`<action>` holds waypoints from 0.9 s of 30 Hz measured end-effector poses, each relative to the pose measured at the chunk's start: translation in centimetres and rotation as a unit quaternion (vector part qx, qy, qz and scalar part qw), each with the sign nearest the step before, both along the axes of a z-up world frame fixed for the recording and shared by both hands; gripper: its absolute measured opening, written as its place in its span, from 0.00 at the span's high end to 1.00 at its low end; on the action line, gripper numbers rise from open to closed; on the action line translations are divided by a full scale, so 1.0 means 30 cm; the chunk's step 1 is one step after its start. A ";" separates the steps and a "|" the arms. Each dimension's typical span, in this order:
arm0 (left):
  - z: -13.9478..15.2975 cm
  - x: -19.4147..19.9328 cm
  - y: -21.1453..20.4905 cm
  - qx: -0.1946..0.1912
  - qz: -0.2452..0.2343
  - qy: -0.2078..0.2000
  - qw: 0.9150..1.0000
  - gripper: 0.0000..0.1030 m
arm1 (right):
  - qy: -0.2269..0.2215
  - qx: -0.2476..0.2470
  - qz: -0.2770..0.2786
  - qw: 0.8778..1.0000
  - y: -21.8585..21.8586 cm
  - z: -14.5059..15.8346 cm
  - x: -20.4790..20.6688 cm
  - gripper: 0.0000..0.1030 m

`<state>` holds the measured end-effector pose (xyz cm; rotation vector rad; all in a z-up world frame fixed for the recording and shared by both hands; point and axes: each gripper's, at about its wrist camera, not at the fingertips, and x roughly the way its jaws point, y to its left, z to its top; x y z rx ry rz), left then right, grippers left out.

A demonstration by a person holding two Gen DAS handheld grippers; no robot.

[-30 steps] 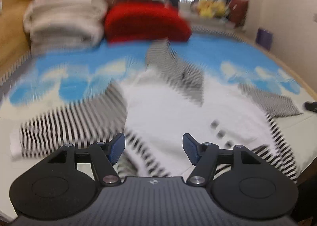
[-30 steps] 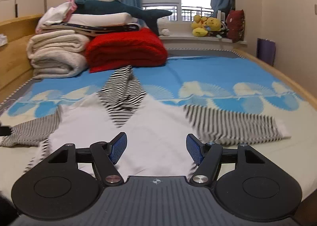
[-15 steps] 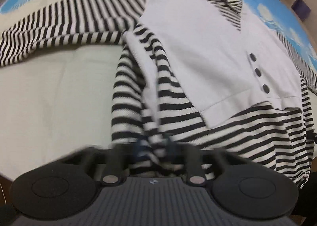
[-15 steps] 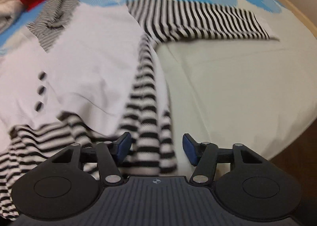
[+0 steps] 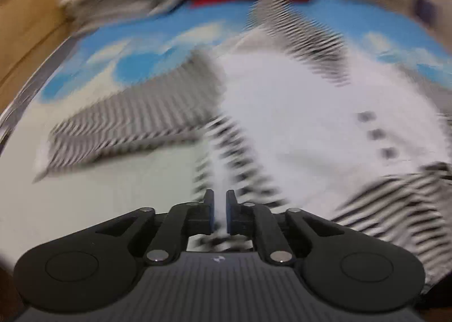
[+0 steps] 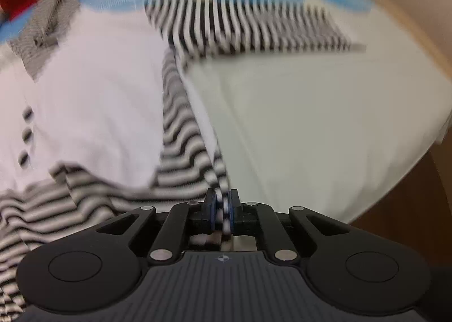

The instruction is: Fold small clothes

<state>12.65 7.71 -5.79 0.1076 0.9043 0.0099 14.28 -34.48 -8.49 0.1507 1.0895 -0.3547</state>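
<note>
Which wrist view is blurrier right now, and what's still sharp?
Left wrist: heavy motion smear over the striped top and bedding; only the left gripper is crisp. Right wrist: milder blur; the right gripper is sharp, closing on the hem.

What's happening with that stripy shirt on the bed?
A person is starting to fold it, using a gripper in each hand. The shirt lies spread flat on the bed, sleeves out to the sides. The left gripper has pinched the bottom edge on one side, though its jaws are easing open a little. The right gripper is closing on the striped bottom edge at the other side. Nothing is folded yet.
</note>
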 end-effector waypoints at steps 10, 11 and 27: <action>-0.181 0.048 -0.022 -0.030 0.005 0.175 0.984 0.80 | 0.031 0.045 0.173 0.983 0.181 -0.022 -0.011 0.65; -0.166 0.049 -0.020 -0.030 0.008 0.167 0.985 0.79 | 0.078 0.024 0.164 0.983 0.174 -0.069 -0.008 0.64; -0.046 0.075 -0.126 -0.024 -0.013 0.043 0.999 0.50 | 0.000 0.006 0.170 0.985 0.211 0.009 -0.003 0.61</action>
